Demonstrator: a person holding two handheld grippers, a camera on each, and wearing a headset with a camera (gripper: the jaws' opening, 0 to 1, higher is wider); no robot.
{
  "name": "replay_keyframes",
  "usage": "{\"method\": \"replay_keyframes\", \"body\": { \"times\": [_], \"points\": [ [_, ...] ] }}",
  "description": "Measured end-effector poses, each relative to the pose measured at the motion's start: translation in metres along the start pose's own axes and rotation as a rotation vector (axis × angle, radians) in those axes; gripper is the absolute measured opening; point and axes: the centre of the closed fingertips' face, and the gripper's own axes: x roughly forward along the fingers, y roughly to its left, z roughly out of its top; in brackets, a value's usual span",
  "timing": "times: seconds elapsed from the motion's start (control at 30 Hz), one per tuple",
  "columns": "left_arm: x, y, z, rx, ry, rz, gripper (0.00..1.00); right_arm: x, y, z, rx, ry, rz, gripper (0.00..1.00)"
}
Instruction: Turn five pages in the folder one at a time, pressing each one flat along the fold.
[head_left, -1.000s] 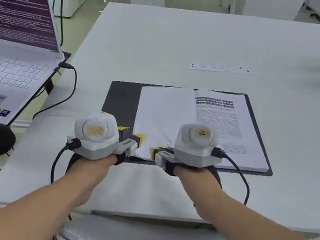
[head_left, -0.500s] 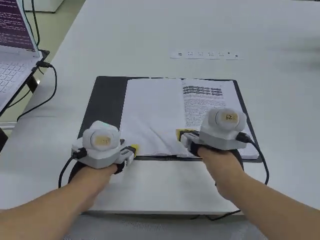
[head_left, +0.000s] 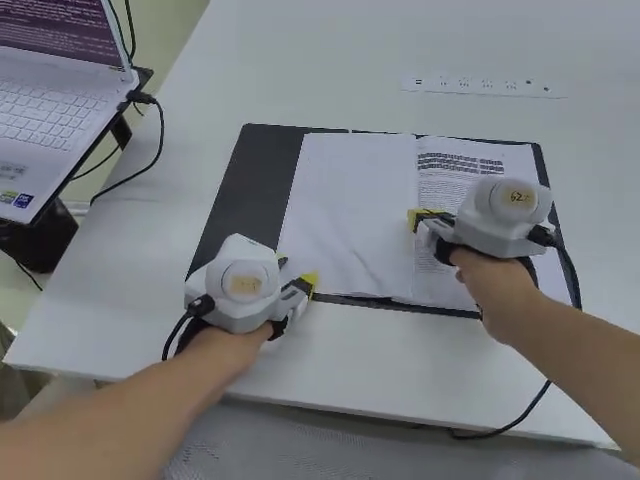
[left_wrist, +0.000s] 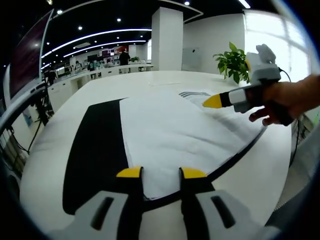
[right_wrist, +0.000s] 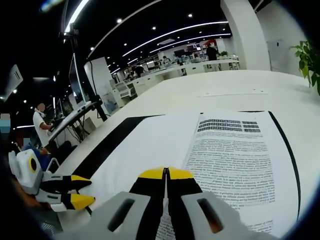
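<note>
— Left hand-held gripper?
— Narrowly parted, empty, by the 7 o'clock edge of the folder on the bench.
— Right hand-held gripper?
— Pinched closed, empty, nearer; tips at the fold, running 12 to 6.

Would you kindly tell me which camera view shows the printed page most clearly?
Right gripper view: the printed page lies close, its lines distinct. Head view: smaller, partly behind the right gripper. Left gripper view: a distant sliver.
</note>
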Motion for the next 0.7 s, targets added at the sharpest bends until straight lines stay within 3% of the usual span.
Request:
{"method": "replay_keyframes", "body": {
  "times": [0.13,0.23,0.7],
  "points": [
    [0.003,0.001,0.0,-0.006,-0.003,0.004,0.27,0.011,-0.005,-0.003,-0.002,0.021,0.003,0.0],
    [0.004,0.002,0.0,-0.01,-0.008,0.007,0.27,0.017,-0.009,0.005,0.0,-0.01,0.009,0.0],
    [0.008,0.002,0.002,-0.014,-0.018,0.011,0.27,0.041,-0.028,0.023,-0.005,-0.045,-0.016,0.0]
  ]
}}
